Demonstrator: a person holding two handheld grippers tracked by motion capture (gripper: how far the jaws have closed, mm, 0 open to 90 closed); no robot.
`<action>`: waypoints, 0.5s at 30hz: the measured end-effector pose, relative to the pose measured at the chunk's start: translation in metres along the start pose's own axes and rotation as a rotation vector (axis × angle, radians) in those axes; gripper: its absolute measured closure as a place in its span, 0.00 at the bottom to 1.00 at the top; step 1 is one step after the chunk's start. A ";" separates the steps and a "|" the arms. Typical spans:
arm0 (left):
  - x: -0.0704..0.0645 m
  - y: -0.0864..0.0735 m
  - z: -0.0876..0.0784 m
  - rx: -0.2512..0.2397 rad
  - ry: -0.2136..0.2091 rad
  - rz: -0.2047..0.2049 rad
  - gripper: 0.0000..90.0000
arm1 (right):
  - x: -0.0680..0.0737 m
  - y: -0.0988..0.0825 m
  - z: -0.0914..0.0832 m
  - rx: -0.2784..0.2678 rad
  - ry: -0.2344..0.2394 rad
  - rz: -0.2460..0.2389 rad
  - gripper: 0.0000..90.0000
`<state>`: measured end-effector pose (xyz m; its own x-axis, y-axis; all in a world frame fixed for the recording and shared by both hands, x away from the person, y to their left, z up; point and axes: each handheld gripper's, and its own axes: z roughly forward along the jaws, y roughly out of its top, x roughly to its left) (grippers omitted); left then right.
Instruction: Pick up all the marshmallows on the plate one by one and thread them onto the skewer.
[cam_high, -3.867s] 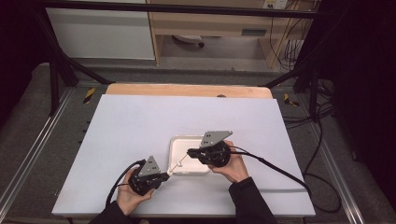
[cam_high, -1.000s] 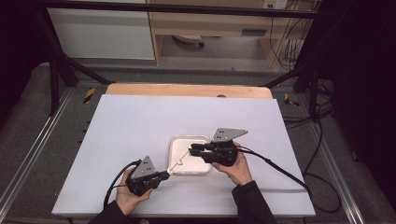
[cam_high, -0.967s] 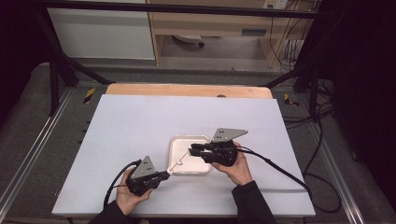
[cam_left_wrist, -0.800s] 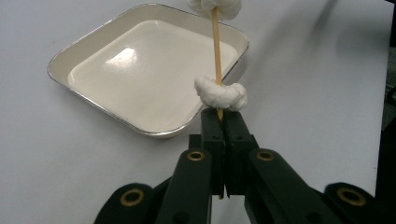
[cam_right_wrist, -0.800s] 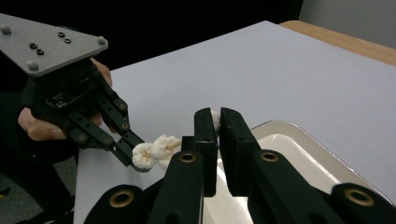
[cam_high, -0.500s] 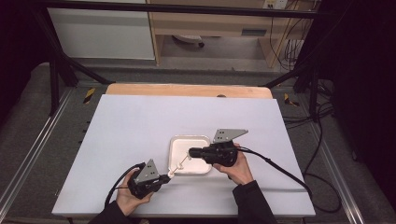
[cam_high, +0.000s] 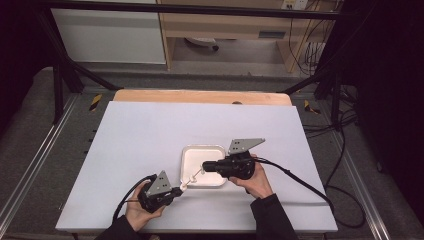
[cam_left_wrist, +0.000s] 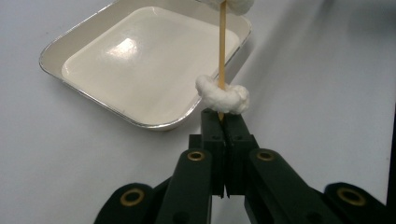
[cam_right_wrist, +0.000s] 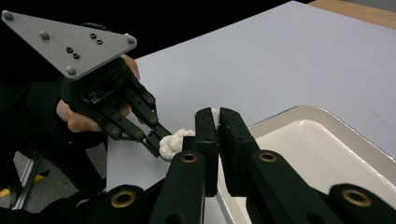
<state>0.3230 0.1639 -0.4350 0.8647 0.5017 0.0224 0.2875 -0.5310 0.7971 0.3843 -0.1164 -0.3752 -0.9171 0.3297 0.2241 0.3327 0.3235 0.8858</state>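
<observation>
White table (cam_high: 150, 140) takes up the middle of the high view, with a cream tray (cam_high: 187, 155) lower centre. Over the tray's lower left corner runs a thin skewer (cam_left_wrist: 222, 42), its near end clamped in the fully shut left gripper (cam_high: 176, 190). The right gripper (cam_high: 204, 165) is pinched on a white puff (cam_right_wrist: 214, 113) further up the skewer; another puff (cam_left_wrist: 222, 95) sits just above the left jaws. Pulling off-axis could snap the skewer or tear the puff.

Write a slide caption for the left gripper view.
Left claw pinches a wooden skewer threaded with a marshmallow, beside an empty white tray.
</observation>
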 end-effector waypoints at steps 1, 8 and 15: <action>0.000 0.000 0.000 0.000 0.000 0.000 0.99 | 0.000 0.000 0.000 0.000 0.000 0.000 0.96; 0.007 -0.001 -0.001 -0.011 0.019 -0.074 0.99 | -0.003 -0.001 -0.007 -0.046 -0.132 0.029 0.61; 0.013 0.002 -0.004 -0.015 0.036 -0.139 0.99 | -0.018 -0.019 -0.021 -0.019 -0.304 0.046 0.21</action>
<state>0.3336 0.1722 -0.4310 0.8016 0.5940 -0.0680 0.3973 -0.4442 0.8030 0.3896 -0.1477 -0.3877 -0.7924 0.5950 0.1343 0.3652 0.2865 0.8858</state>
